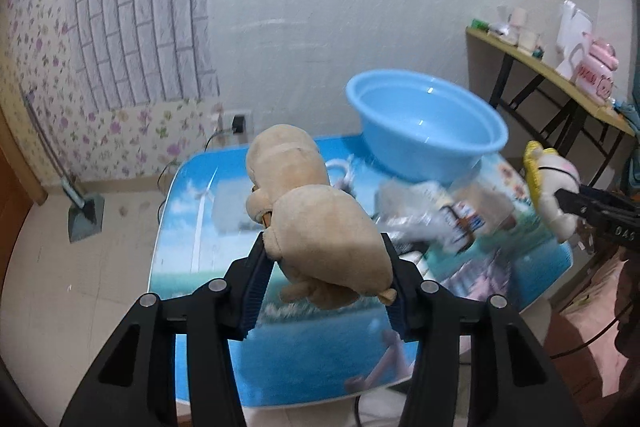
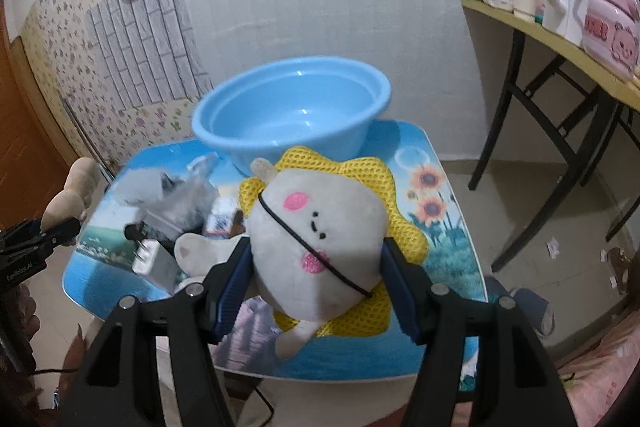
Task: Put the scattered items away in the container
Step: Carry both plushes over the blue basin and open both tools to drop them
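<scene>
Left gripper point(image 1: 326, 277): jaws closed on a tan plush toy point(image 1: 308, 211), pinched across its lower body; the toy is clear of the bench, its upper half sticking out ahead of the jaws.

Right gripper point(image 2: 316, 279): jaws closed on a white plush toy point(image 2: 316, 239) with pink cheeks and a yellow mesh backing, squeezed at its flanks, a black cord across its face.

Reason for hold: judged as carrying grips, one soft toy per hand, each taken at mid-body so it does not flop out on the way to the container.

Container: blue basin point(image 2: 292, 115), empty as far as can be seen, at the far side of the bench point(image 2: 448, 227); both toys sit on the near side of it, not yet above its rim.

Left on bench: a crumpled clear plastic bag point(image 2: 176, 199), a small printed carton point(image 2: 220, 221), and a dark-and-silver item point(image 2: 146, 251) too blurred to name, lying together between the two grippers, in front of the basin.

In the way: that cluster sits under the direct path to the basin; the toys probably need to pass above it and above the basin's near wall.

Surroundings: a side table point(image 2: 560, 47) with pink containers to the right; a dustpan point(image 1: 86, 217) on the floor by the floral wall.
</scene>
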### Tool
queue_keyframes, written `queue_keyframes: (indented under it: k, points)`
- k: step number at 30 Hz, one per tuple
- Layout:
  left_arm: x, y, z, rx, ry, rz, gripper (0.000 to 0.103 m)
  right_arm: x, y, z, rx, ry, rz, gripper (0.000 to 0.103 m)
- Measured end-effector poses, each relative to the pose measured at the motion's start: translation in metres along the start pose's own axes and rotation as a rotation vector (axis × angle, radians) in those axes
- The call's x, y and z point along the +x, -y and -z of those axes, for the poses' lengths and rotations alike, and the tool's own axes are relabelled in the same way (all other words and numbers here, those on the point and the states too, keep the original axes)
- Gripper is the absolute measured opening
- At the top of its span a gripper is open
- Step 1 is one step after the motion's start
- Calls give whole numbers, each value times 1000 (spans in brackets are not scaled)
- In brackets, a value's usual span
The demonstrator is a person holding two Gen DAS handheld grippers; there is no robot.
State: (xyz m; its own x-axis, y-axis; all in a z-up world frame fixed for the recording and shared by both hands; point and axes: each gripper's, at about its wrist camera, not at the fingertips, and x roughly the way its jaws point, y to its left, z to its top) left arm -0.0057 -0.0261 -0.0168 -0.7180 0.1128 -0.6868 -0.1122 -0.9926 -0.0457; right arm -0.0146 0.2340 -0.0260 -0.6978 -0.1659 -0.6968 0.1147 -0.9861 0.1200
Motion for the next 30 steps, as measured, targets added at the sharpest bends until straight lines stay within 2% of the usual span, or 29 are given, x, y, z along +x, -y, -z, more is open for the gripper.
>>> queue_keyframes:
  k: [9, 25, 30]
  points:
    - [16, 32, -41, 52, 25, 51, 50, 3, -8, -34, -28, 47, -34, 62]
    - [97, 89, -102, 143, -13, 127, 50, 65, 0, -85, -52, 63, -80, 62]
    - [122, 105, -115, 169, -36, 142, 51, 88, 6, -100, -56, 37, -105, 62]
